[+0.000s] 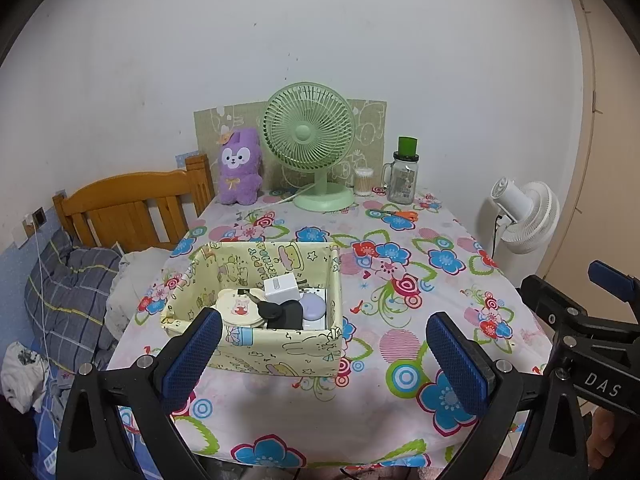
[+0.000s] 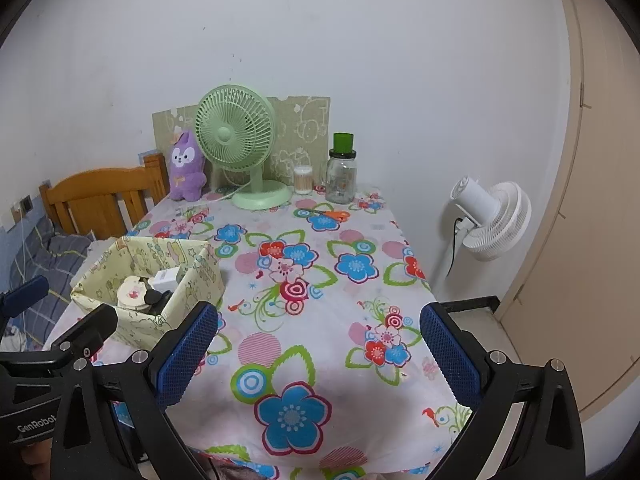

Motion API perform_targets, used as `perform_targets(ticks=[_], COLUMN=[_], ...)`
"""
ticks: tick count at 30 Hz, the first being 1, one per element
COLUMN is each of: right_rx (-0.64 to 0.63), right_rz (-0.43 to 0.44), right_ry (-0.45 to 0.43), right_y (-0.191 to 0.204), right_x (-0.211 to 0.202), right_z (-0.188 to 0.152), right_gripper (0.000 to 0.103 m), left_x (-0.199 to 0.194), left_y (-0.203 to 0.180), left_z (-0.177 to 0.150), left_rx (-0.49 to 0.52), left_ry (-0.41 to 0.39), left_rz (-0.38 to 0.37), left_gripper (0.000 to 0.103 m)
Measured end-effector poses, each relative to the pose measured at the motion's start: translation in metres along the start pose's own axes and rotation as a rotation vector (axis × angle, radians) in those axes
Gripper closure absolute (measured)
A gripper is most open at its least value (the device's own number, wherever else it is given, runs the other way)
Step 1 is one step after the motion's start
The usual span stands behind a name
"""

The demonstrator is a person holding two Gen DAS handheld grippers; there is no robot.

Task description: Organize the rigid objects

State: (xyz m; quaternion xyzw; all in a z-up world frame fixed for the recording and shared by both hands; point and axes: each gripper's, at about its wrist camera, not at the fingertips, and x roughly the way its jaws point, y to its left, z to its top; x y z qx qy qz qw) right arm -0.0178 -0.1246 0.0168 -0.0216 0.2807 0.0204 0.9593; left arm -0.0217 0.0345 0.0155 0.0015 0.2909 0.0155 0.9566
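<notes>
Yellow fabric box (image 1: 256,344) of small items just beyond left fingers (image 1: 192,360), untouched.

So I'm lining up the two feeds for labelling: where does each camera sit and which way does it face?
Left wrist: on the left gripper, low at the table's near edge, facing the storage box and wall; its open fingers and the right gripper show.
Right wrist: on the right gripper, further right, facing the floral tablecloth; the left gripper shows.
Shared: box, green fan, purple plush, jar.
</notes>
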Motion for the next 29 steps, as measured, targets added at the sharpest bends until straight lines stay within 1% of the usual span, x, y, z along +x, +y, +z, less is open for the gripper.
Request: perform_targets(ticks=[29], right_rx=[-0.004], right_rz=[0.001], right_ry=[-0.026], right_y=[0.004], right_x=[-0.011], right_z=[0.004], right_gripper=[0.001], left_x=[-0.009], left_y=[0.003], left_z=[0.003], left_rx=[-0.009], left_ry=[-0.013], left_rz=[0.000], left_gripper=[0.000])
